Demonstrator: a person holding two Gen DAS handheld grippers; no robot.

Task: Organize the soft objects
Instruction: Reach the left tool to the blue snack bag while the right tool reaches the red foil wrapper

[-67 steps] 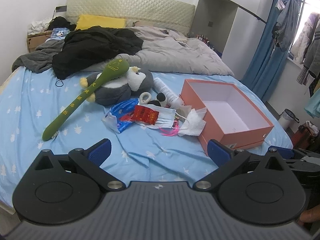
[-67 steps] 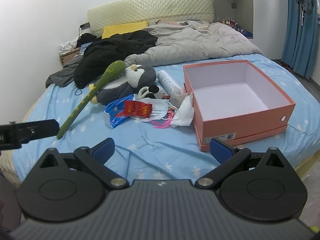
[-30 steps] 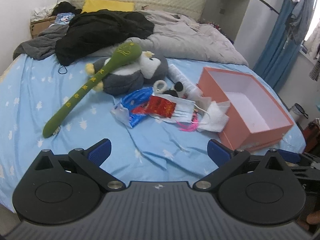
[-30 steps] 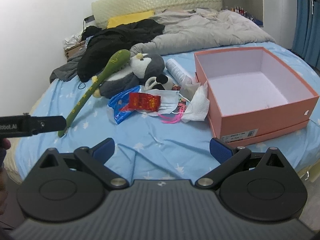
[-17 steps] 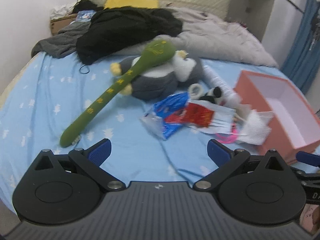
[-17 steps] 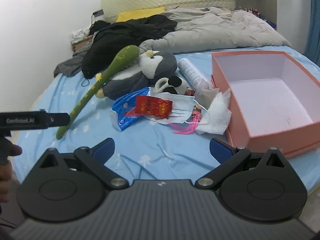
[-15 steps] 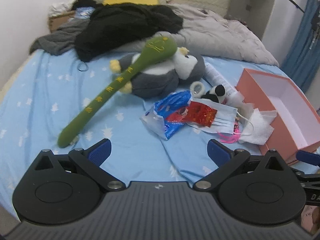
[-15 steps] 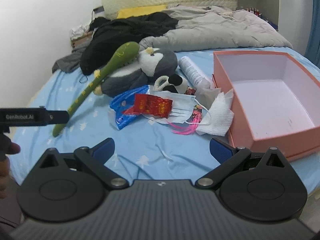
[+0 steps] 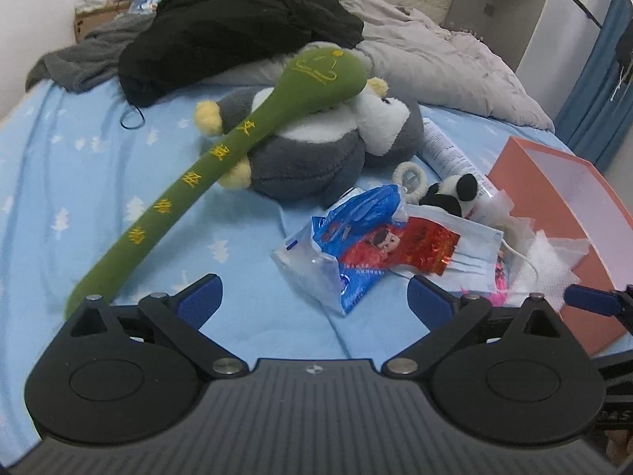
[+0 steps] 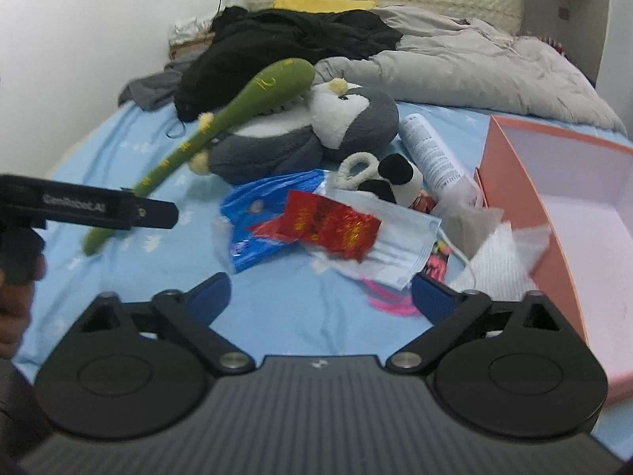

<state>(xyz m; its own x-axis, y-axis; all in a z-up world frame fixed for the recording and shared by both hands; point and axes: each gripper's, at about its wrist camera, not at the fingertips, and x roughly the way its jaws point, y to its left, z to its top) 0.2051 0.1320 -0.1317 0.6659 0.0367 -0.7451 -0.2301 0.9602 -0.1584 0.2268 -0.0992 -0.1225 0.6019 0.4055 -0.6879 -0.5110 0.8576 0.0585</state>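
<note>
A bed with a light blue sheet [image 9: 71,182] fills both views, with a grey duvet [image 10: 455,75] and a heap of black clothes [image 9: 237,31] bunched toward the padded headboard. An open orange box [image 10: 514,182] sits on the sheet at the right, and as far as its inside shows it is bare; nothing has gone into it yet.

All the soft things lie loose on the sheet. A grey and white penguin toy [image 9: 316,150] lies in the middle, with a long green plush stick [image 9: 190,182] propped across it and trailing down to the left. A small panda toy [image 10: 395,178] and a fuzzy loop [image 10: 354,168] rest just in front of the penguin. Nearer the camera sits a mixed heap: a blue plastic bag [image 9: 352,237], a red packet [image 10: 328,225] on top of a face mask [image 10: 399,249], a white tissue [image 10: 498,265] leaning against the box, and a white tube [image 10: 431,150] beside the panda.

The left gripper [image 9: 312,301] hangs over the near sheet with its jaws wide apart and nothing between them. The right gripper [image 10: 320,295] has its jaws spread too, having just narrowed slightly, and holds nothing.

By my reading the sorting has not begun: every toy remains to be picked up, presumably for the box.
</note>
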